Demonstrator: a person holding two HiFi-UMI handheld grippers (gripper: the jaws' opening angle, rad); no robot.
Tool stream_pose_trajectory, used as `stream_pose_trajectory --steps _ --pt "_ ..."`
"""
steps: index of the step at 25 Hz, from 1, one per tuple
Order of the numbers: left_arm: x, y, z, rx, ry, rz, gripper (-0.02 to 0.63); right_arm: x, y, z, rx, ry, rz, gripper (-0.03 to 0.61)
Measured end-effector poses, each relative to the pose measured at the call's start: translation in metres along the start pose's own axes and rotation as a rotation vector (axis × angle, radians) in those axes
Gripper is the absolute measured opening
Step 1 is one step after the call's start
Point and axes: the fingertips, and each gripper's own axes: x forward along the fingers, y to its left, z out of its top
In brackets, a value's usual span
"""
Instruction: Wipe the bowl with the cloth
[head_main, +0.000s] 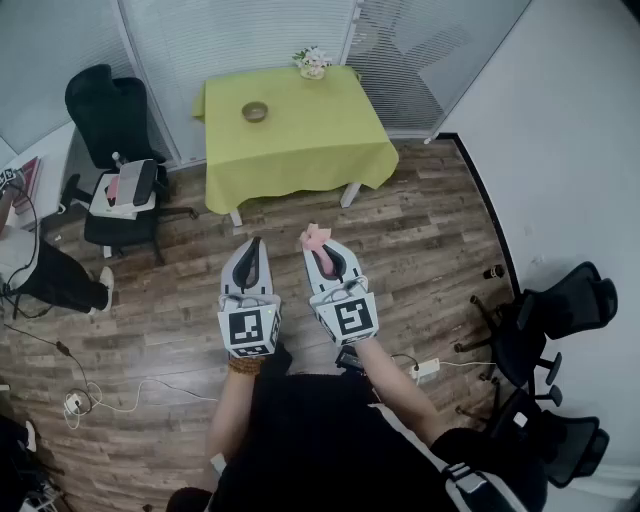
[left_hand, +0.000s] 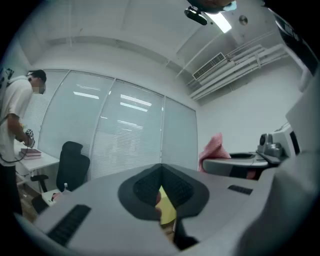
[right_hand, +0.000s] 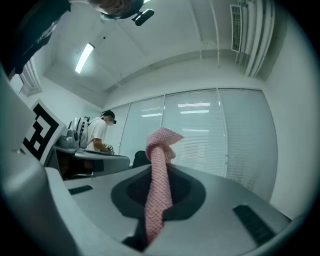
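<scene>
A small brownish bowl (head_main: 255, 112) sits on the table with the yellow-green cloth cover (head_main: 300, 150), far ahead of me. My right gripper (head_main: 322, 244) is shut on a pink knitted cloth (right_hand: 159, 185), which sticks up past the jaw tips; the pink cloth (head_main: 315, 237) also shows in the head view. My left gripper (head_main: 252, 246) is shut with nothing in it, beside the right one. Both are held over the wooden floor, well short of the table. The pink cloth (left_hand: 212, 148) appears to the right in the left gripper view.
A black office chair (head_main: 120, 150) with items on its seat stands left of the table. A flower pot (head_main: 313, 63) is at the table's far edge. More black chairs (head_main: 550, 330) stand at the right. A person (right_hand: 97, 134) stands by a desk at the left. Cables (head_main: 80, 390) lie on the floor.
</scene>
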Motion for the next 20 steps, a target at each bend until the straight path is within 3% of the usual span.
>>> stream_pose_trajectory --steps 7,12,20 --pt "0.073 0.067 -0.004 -0.012 0.022 -0.018 0.002 0.093 -0.008 -0.004 0.026 0.004 0.015 0.012" --pt "0.122 0.086 -0.019 -0.011 0.069 -0.051 0.002 0.137 -0.035 -0.017 0.045 0.030 -0.015 0.012" --pt "0.220 0.089 -0.049 0.025 0.130 -0.067 0.002 0.201 -0.127 -0.054 0.059 0.034 -0.086 0.012"
